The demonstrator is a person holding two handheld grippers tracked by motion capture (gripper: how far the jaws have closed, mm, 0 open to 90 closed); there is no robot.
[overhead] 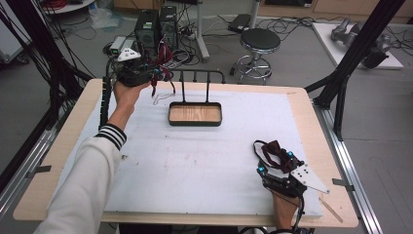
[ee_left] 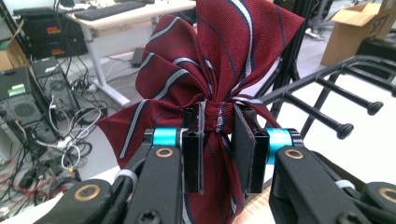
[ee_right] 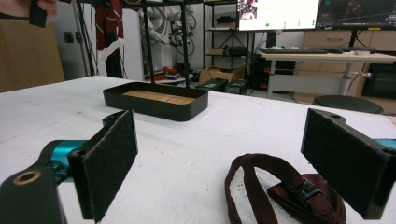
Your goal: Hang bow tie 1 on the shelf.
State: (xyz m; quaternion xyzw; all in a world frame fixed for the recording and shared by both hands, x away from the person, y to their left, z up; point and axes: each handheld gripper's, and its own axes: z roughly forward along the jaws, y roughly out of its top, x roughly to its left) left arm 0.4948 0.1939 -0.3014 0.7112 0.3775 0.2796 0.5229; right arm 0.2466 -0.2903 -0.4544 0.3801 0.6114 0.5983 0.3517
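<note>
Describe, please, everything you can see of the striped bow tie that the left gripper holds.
The bow tie is dark red woven cloth with thin grey-white and dark blue stripes. Its loops fan up and out from a tight centre knot, and a tail hangs down between the jaws. The left gripper is shut on that knot, its black pads pressing it from both sides. In the high view it is held up in the air at the far left of the table, beside the black rack, whose pegs it does not touch.

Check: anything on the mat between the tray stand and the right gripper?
Nothing: in the high view, the white mat is bare between the tray and right gripper.
</note>
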